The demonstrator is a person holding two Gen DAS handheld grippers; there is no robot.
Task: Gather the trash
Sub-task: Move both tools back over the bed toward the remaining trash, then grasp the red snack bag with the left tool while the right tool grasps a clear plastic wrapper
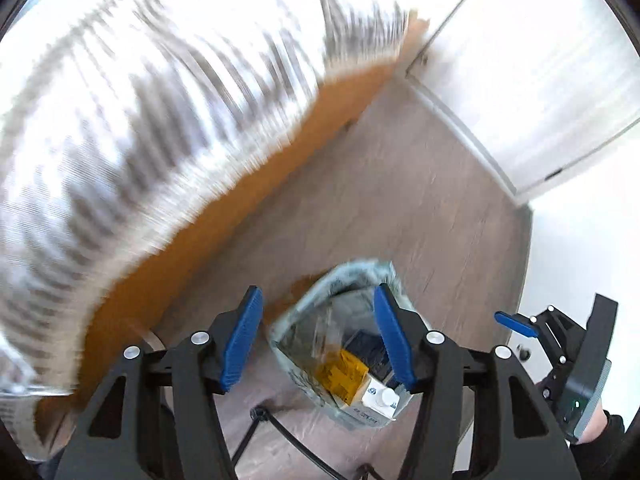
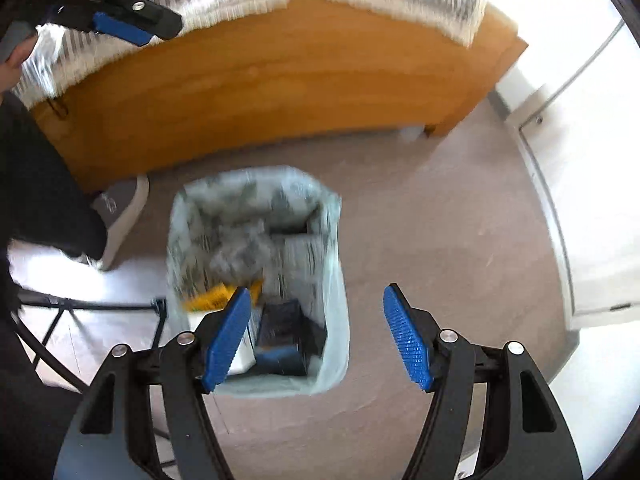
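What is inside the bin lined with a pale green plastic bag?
Inside the lined bin: a white carton with a screw cap, a yellow package, dark boxes and crumpled wrapping. Whatever lies underneath is covered.

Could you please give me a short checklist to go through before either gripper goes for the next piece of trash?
1. Left gripper empty: ok, jaws apart with nothing between them.
2. Right gripper empty: ok, jaws wide and nothing held.
3. Trash bin upright on the floor with its liner open: ok.
4. Carton and other trash inside the bin, not on the floor: ok.
5. Room left in the bin: cannot tell, the contents are blurred.
6. Next piece of trash located: cannot tell; the striped blanket on the bed is smeared by motion, and nothing loose shows on the visible floor.
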